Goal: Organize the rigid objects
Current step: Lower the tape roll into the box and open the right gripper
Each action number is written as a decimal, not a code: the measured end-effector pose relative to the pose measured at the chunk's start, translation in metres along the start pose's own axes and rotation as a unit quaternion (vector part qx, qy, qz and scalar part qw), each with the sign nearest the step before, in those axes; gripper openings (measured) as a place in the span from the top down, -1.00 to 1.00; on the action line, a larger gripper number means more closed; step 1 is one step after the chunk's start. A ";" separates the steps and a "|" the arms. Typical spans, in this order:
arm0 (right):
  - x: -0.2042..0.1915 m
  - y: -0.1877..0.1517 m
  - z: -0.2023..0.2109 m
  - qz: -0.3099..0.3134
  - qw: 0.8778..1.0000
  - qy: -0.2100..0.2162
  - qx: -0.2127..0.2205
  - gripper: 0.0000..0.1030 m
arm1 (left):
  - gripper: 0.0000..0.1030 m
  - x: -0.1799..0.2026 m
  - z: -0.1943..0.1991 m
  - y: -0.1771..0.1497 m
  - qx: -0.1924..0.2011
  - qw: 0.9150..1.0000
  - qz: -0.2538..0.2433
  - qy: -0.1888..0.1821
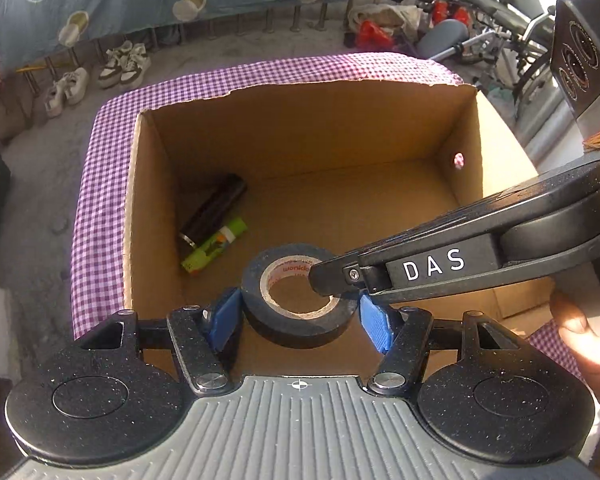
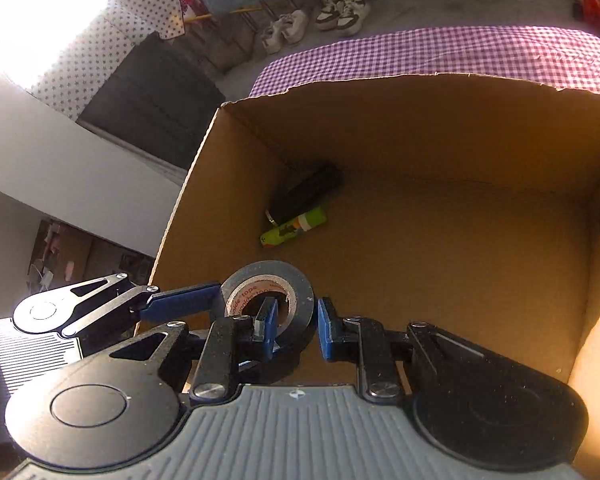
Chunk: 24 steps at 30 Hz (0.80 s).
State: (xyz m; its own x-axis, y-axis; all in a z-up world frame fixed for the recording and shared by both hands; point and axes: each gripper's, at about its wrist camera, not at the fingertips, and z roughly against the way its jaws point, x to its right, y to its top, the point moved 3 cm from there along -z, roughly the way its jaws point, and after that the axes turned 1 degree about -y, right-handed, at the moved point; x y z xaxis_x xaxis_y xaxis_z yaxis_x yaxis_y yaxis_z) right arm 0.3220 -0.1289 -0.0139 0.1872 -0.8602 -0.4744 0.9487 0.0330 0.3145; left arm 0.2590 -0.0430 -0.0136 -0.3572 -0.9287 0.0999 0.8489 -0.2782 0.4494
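Note:
A black tape roll (image 1: 298,304) hangs over the near edge of an open cardboard box (image 1: 300,152). My left gripper (image 1: 300,318) is shut on the tape roll, one blue pad on each outer side. My right gripper (image 2: 296,330) has one finger through the roll's hole and one outside its wall (image 2: 270,300), with a small gap showing. The right gripper's arm (image 1: 440,268) reaches in from the right in the left wrist view. On the box floor at the far left lie a black cylinder (image 1: 216,210) and a green tube (image 1: 216,246).
The box stands on a purple checked cloth (image 1: 100,208). Shoes (image 1: 100,72), a blue hanging sheet (image 1: 140,4) and folded wheelchairs (image 1: 496,4) lie beyond on the concrete floor. A dark cabinet (image 2: 148,100) stands to the left of the box.

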 end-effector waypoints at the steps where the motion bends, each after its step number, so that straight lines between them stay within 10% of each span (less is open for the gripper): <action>1: 0.003 0.002 -0.006 -0.003 1.000 -0.002 -0.005 0.55 | -0.25 -0.001 -0.004 0.001 -0.007 1.000 0.000 0.003; 15: 0.017 0.028 -0.057 0.012 0.998 -0.045 -0.041 0.54 | -0.25 -0.005 -0.039 0.013 -0.064 0.997 -0.001 0.033; 24: 0.021 0.026 -0.008 0.005 1.000 -0.003 0.020 0.54 | -0.25 -0.006 0.002 0.014 -0.013 1.000 0.009 0.023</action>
State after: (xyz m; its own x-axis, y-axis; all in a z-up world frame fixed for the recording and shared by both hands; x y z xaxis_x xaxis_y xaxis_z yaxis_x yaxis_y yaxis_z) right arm 0.3524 -0.1417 -0.0221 0.1946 -0.8633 -0.4656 0.9356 0.0209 0.3524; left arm 0.2719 -0.0411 -0.0057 -0.3238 -0.9439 0.0656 0.8650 -0.2672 0.4248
